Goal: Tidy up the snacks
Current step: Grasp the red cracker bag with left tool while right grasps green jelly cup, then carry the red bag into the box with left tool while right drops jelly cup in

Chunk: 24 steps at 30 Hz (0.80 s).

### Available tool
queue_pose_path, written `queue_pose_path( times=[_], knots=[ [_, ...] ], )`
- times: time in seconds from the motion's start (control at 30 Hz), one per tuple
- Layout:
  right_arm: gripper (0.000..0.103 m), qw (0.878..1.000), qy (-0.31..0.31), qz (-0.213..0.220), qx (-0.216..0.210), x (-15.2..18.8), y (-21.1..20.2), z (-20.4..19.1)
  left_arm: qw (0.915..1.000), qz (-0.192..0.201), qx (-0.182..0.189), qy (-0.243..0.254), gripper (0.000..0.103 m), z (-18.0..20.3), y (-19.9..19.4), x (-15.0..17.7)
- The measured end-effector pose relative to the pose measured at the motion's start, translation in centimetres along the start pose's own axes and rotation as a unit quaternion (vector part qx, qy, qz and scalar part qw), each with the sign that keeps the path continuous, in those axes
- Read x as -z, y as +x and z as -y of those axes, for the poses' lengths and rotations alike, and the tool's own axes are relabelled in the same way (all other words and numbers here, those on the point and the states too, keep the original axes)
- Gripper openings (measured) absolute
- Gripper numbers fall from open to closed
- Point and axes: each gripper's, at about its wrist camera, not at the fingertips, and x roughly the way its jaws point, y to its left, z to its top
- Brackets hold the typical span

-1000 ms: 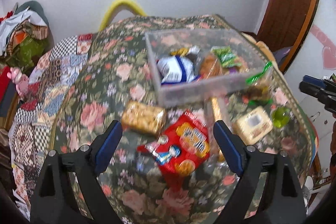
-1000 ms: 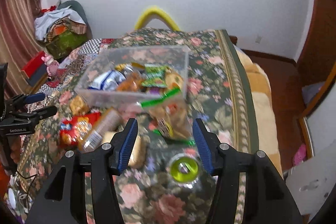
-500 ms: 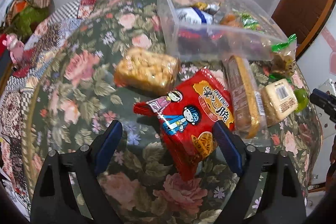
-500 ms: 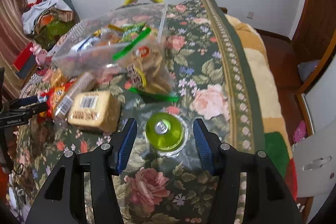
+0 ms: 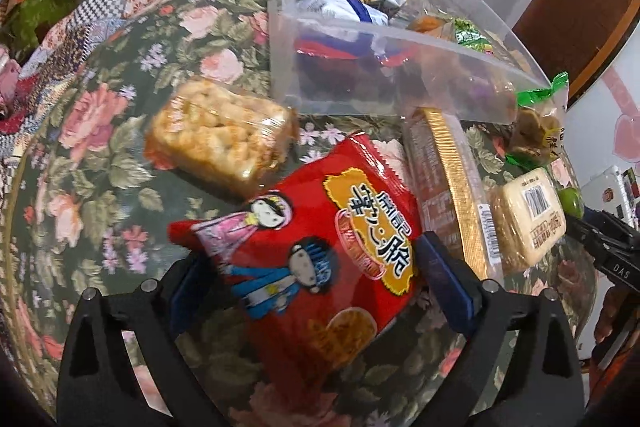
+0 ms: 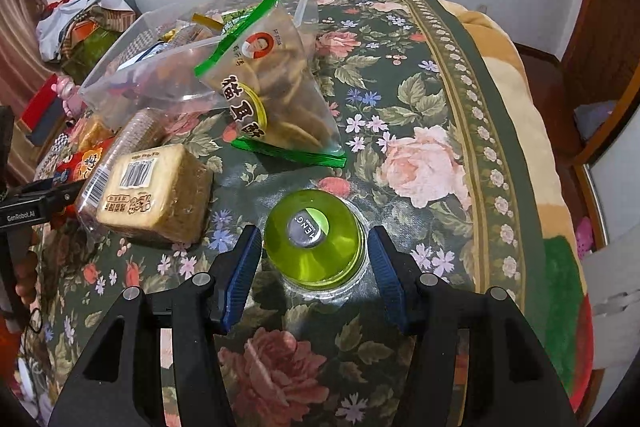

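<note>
The left gripper (image 5: 308,279), jaws spread, is straddling the red crinkly snack packet (image 5: 320,247) on the floral bedspread (image 5: 100,155). Several snacks are sitting in the clear plastic bin (image 5: 400,67); others are waiting outside. The right gripper (image 6: 316,263), likewise open, is bracketing the green jelly cup (image 6: 314,243).

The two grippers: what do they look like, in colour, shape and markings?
The left gripper and the right gripper look alike: black angular frames with triangular cut-outs and silver screw heads. Their jaws carry blue ribbed pads. The right wrist view shows white "GenRobot.AI" lettering on the left gripper's side. No cables or sleeves are visible.
</note>
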Motion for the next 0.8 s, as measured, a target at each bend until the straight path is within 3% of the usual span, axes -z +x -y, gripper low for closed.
queue_pose_path(
  times=[0.2, 0.33, 0.47, 0.73, 0.8],
  knots=[
    [0.047, 1.000, -0.005, 0.006, 0.007, -0.3, 0.4, -0.2, 0.9998, 0.014, -0.012, 0.009, 0.096, 1.0, 0.6, 0.2],
    [0.046, 1.000, -0.009, 0.013, 0.011, -0.4, 0.5, -0.4, 0.9997, 0.019, -0.008, 0.014, 0.078, 1.8, 0.1, 0.5],
    [0.046, 1.000, -0.018, 0.011, 0.005, -0.3, 0.4, -0.9, 0.9994, 0.021, -0.004, 0.027, 0.075, 2.5, -0.2, 0.8],
    [0.046, 1.000, -0.017, 0.016, -0.007, 0.1, -0.7, -1.5, 0.9990, 0.036, 0.011, 0.025, 0.043, 1.8, -3.5, 1.3],
    [0.046, 1.000, -0.019, 0.022, -0.006, 0.1, -1.4, -1.8, 0.9985, 0.044, 0.006, 0.032, 0.039, 1.9, -4.6, 1.5]
  ],
)
